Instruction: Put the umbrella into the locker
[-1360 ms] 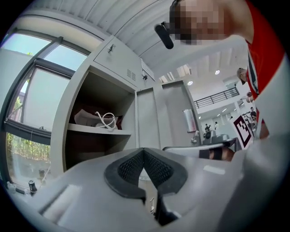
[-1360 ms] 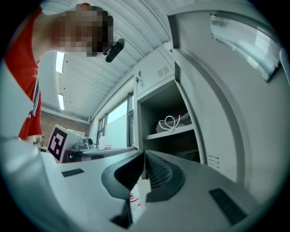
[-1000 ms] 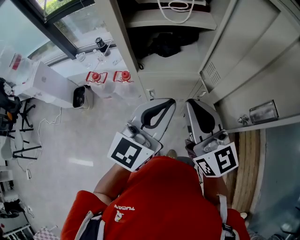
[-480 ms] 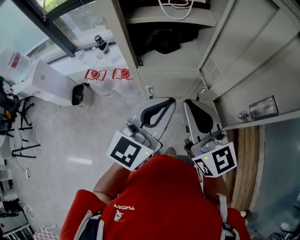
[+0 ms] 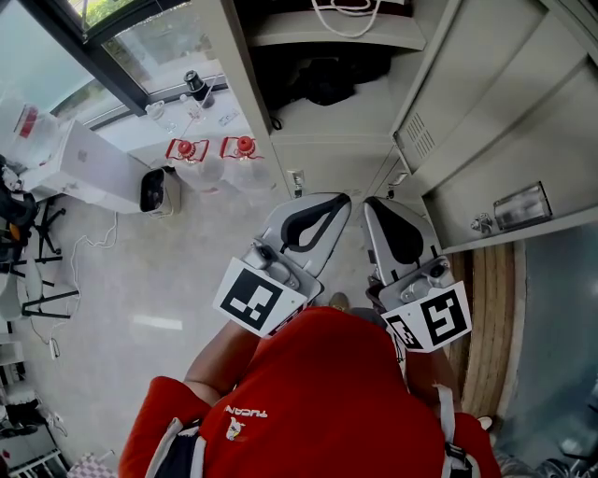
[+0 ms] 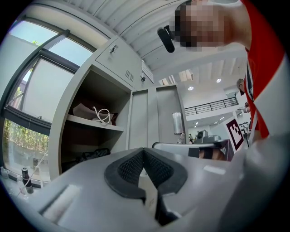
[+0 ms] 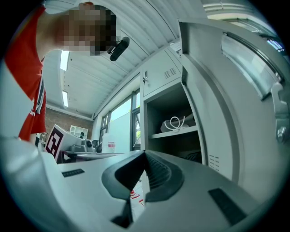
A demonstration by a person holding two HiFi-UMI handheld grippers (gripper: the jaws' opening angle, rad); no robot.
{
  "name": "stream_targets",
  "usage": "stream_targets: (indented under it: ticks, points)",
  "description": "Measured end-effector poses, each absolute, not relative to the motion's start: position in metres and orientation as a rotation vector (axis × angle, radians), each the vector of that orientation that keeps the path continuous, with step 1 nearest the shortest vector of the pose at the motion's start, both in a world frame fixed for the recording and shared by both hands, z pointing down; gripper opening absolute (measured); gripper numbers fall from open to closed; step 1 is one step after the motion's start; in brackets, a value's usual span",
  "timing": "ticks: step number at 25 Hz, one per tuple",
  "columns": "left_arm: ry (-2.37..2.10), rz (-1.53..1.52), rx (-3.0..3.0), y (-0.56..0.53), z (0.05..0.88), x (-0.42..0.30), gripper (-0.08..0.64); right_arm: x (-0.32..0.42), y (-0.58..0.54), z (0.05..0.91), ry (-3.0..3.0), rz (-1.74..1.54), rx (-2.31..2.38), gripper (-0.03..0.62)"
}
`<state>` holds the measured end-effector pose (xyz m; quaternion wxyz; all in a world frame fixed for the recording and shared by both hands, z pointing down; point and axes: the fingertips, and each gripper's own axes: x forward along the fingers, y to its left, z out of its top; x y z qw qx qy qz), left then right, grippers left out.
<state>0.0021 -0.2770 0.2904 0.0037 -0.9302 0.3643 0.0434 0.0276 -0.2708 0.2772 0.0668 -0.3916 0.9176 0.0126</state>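
The open locker (image 5: 280, 140) stands straight ahead, its door (image 5: 486, 103) swung out to the right. A black bundle (image 5: 322, 82) lies in the lower compartment; it also shows in the left gripper view (image 6: 90, 155) and the right gripper view (image 7: 192, 156). Whether it is the umbrella I cannot tell. A white cord (image 5: 350, 14) rests on the shelf above. My left gripper (image 5: 344, 200) and right gripper (image 5: 372, 202) are side by side close to my body, pointing at the locker. Both are shut and empty, left (image 6: 144, 150) and right (image 7: 145, 153).
Two red-capped bottles (image 5: 192, 149) (image 5: 241, 146) and a small white device (image 5: 157, 191) sit on the floor left of the locker. A window sill with a black bottle (image 5: 194, 86) lies beyond. A door latch (image 5: 483, 224) juts out at the right, above a wooden strip (image 5: 486, 308).
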Motion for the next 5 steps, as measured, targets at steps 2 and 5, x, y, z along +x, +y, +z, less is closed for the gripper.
stream_targets:
  ticks: [2, 5]
  points:
    - [1.138, 0.142, -2.905, -0.2776, 0.2910, 0.0017, 0.005, 0.0277, -0.2708, 0.2784, 2.767, 0.038, -1.182, 0.002]
    - [1.150, 0.114, -2.935, -0.2773, 0.2980, 0.0023, 0.005, 0.0276, -0.2711, 0.2817, 2.768, 0.037, -1.182, 0.002]
